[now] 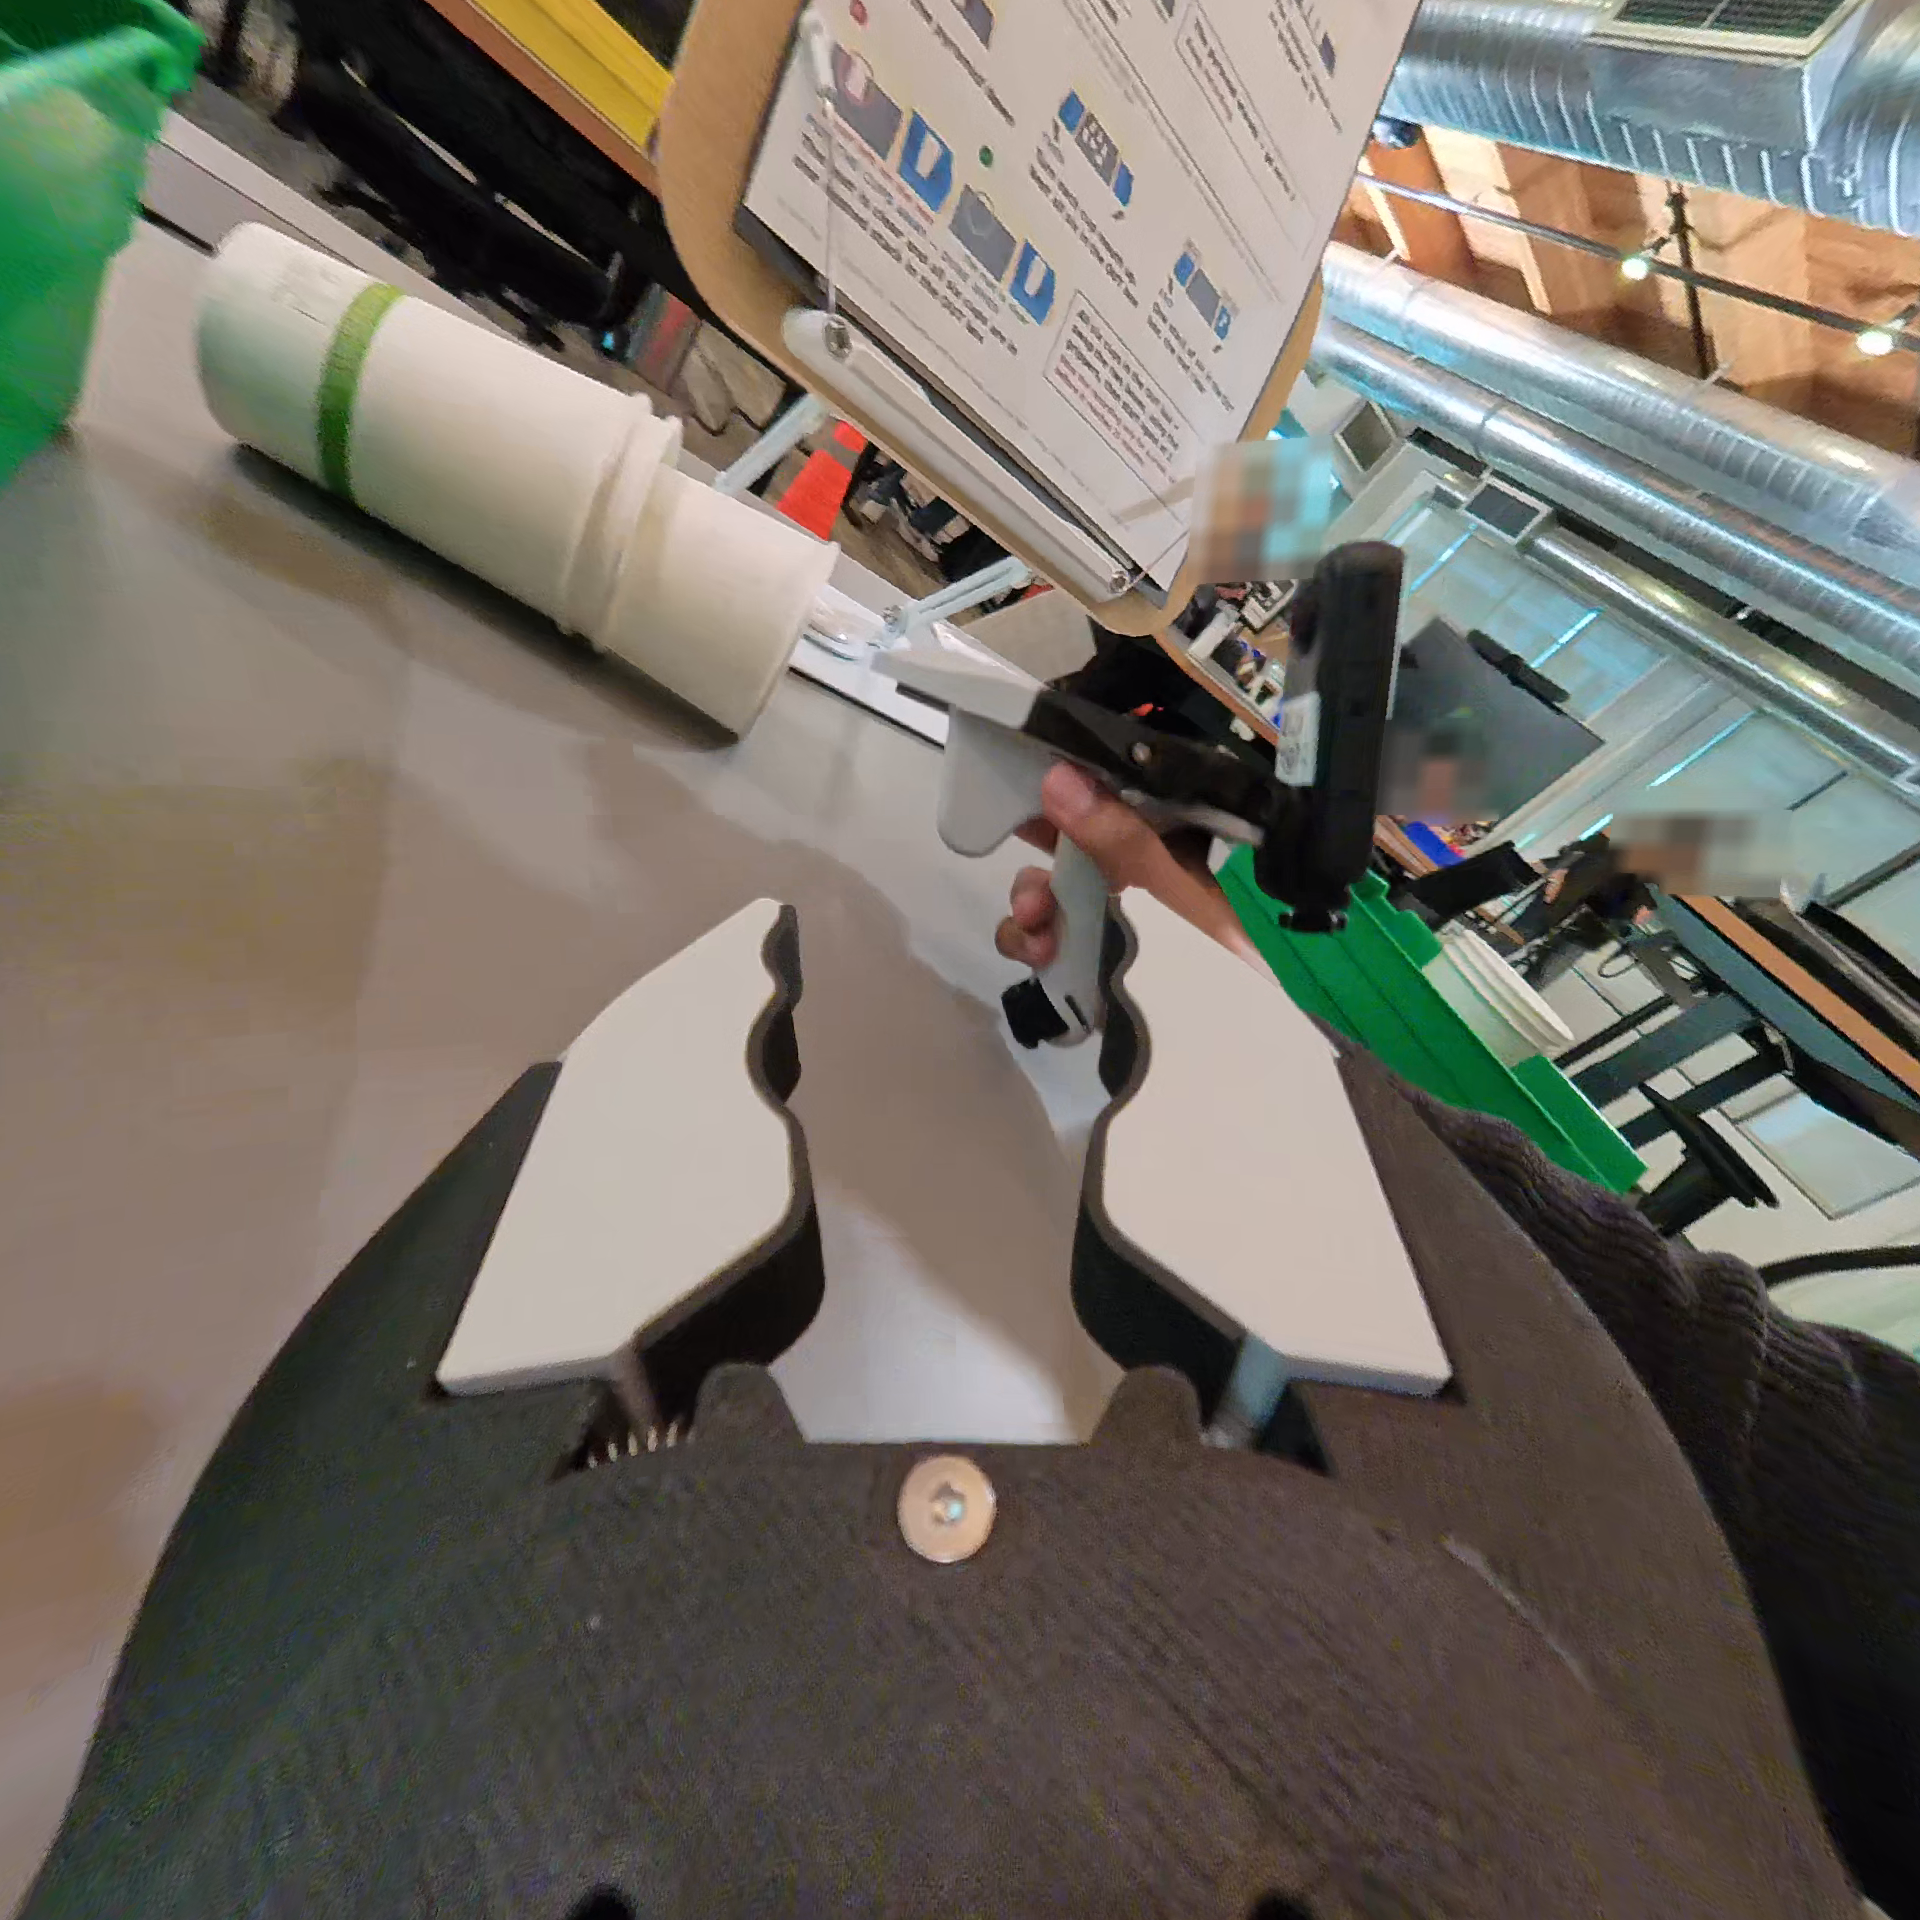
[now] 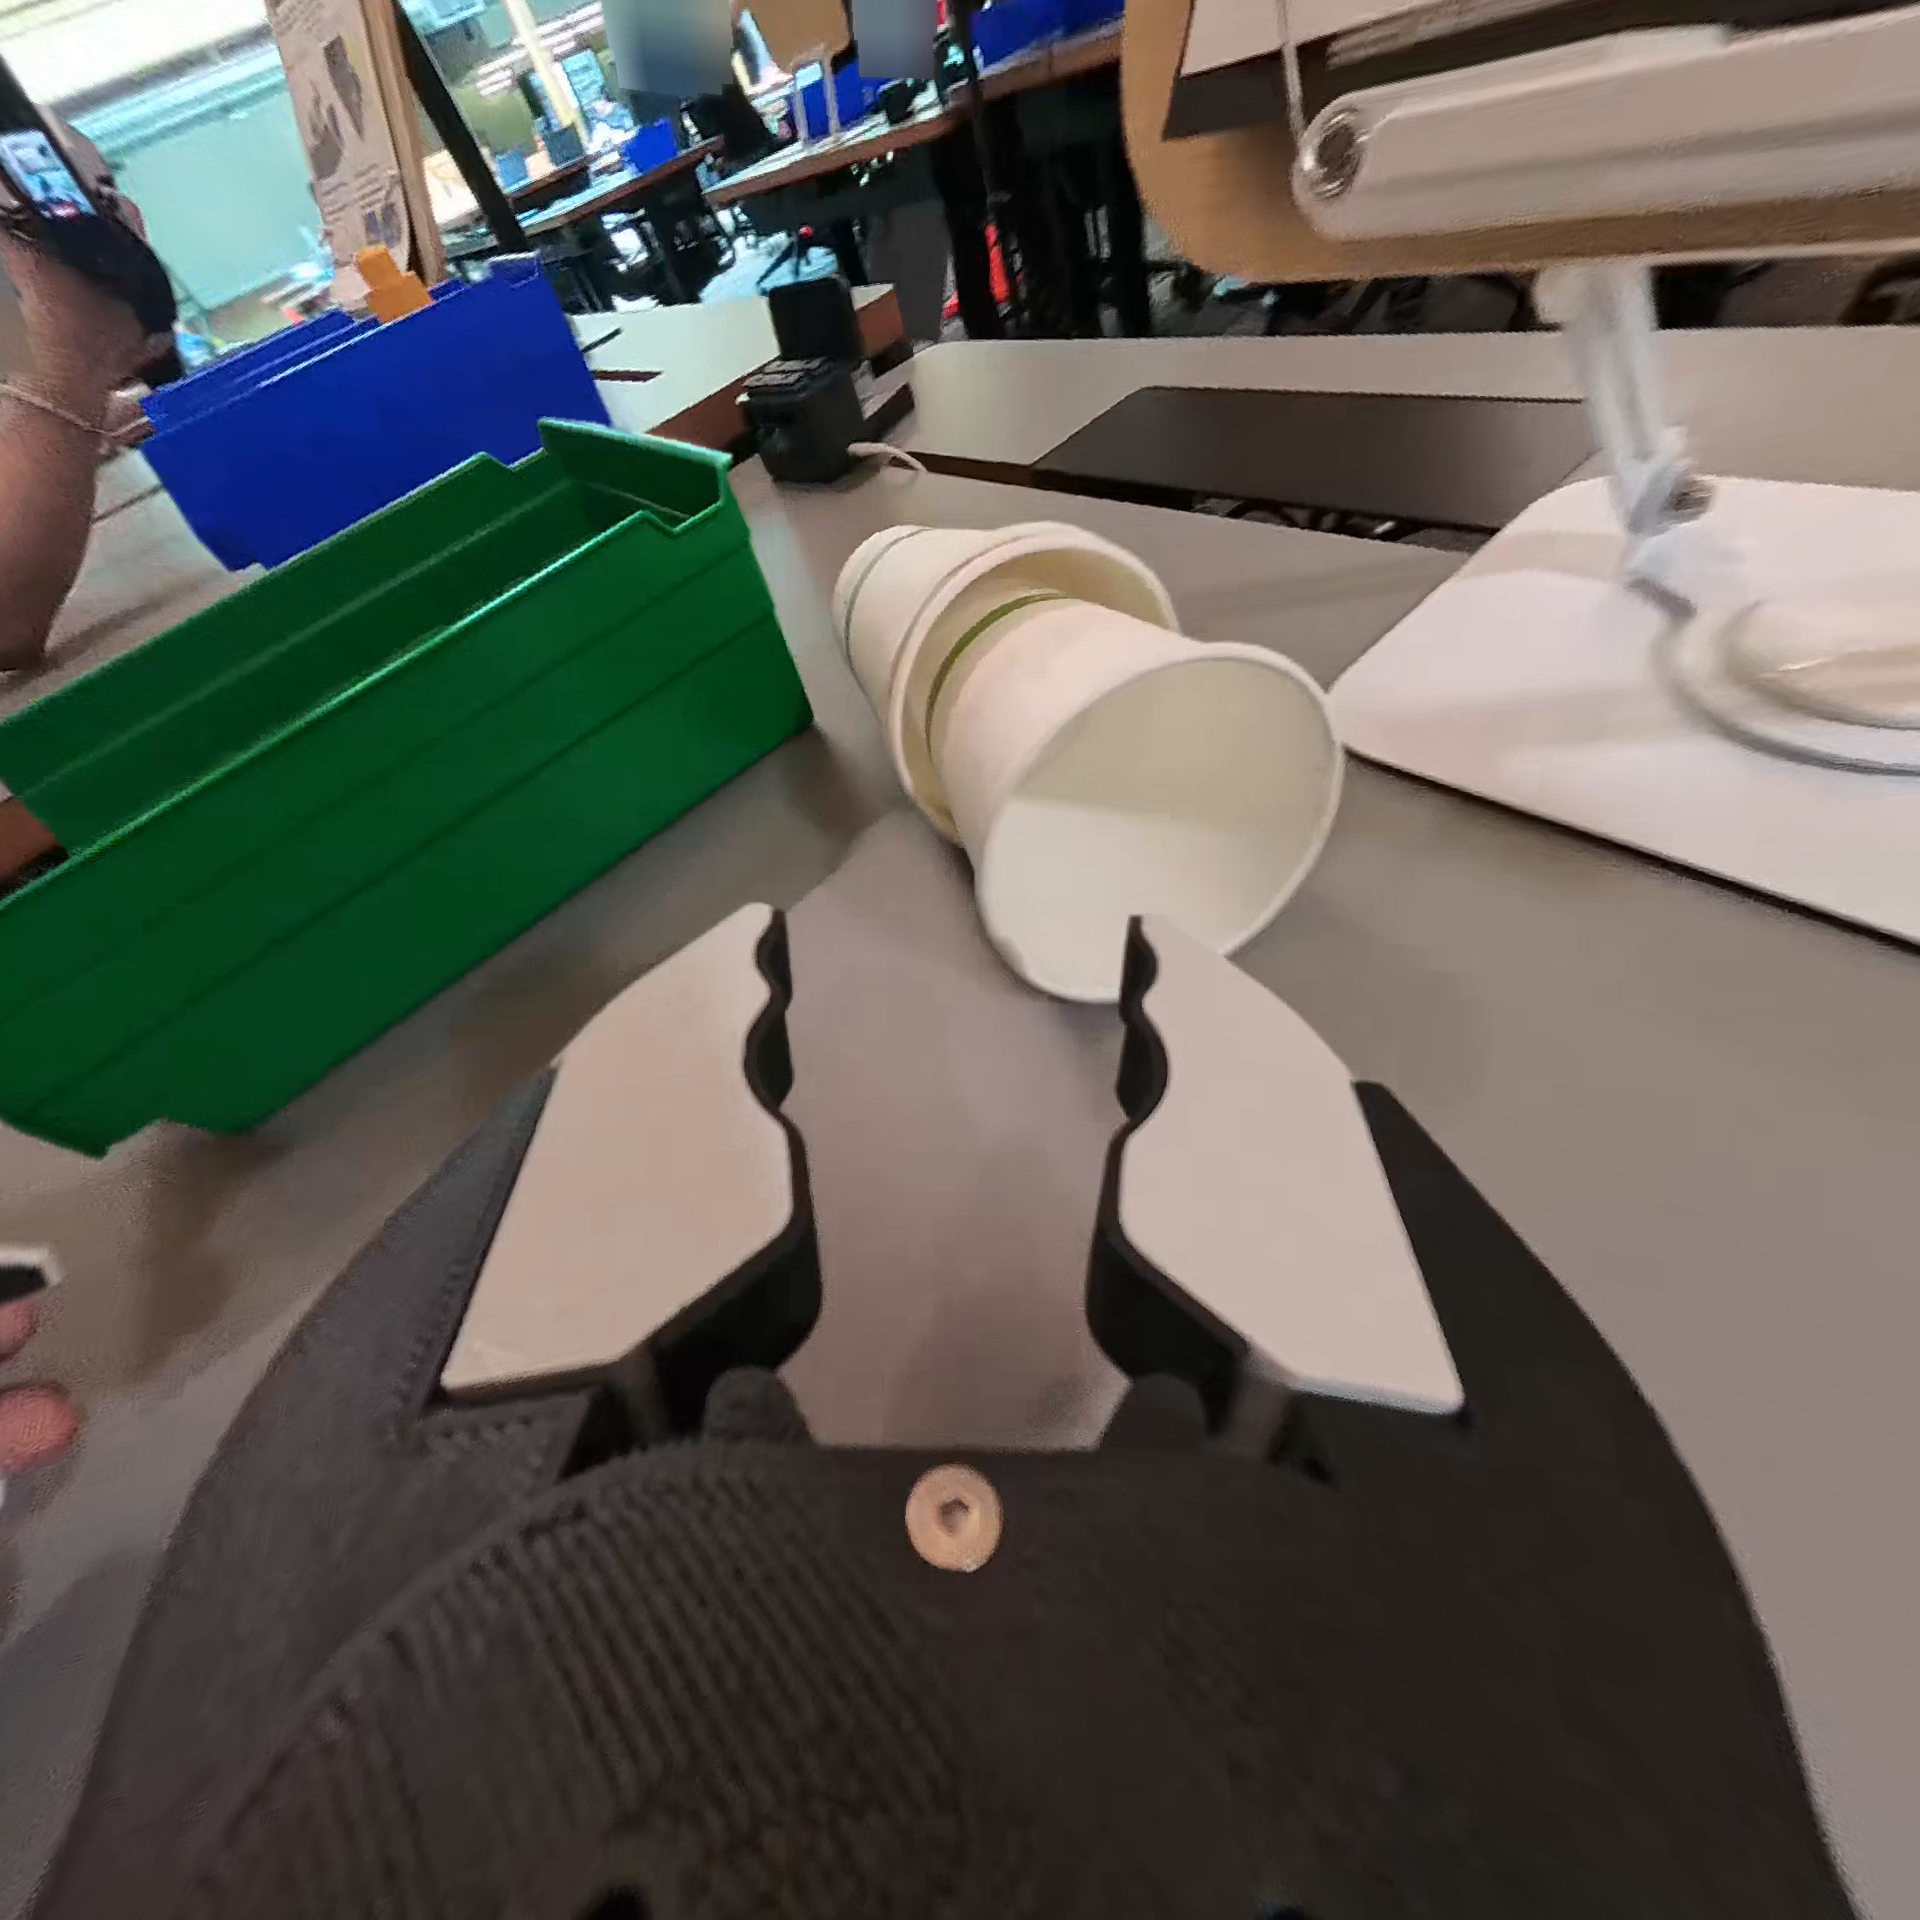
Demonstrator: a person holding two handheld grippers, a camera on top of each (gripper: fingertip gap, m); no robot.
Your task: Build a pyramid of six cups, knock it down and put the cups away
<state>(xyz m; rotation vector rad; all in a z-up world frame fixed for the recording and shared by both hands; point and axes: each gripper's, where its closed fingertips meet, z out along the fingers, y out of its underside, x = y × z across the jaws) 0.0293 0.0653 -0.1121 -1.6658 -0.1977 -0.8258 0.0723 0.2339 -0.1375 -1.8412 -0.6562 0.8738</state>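
Note:
A stack of white paper cups with green bands (image 2: 1081,727) lies on its side on the grey table (image 2: 1455,1091), its open mouth facing my right gripper. My right gripper (image 2: 956,935) is open and empty, just in front of the cup mouth, with its right fingertip (image 2: 1143,956) at the rim. In the left wrist view the same stack (image 1: 499,468) lies far to the upper left. My left gripper (image 1: 951,935) is open and empty above the table (image 1: 312,935). The right gripper (image 1: 956,748), held by a hand, shows beyond it.
A green bin (image 2: 395,790) stands left of the cups, with a blue bin (image 2: 364,416) behind it. A white lamp base (image 2: 1662,707) sits at the right. A board with a printed sheet (image 1: 1039,229) hangs overhead. A green bin edge (image 1: 73,208) shows at the left wrist view's upper left.

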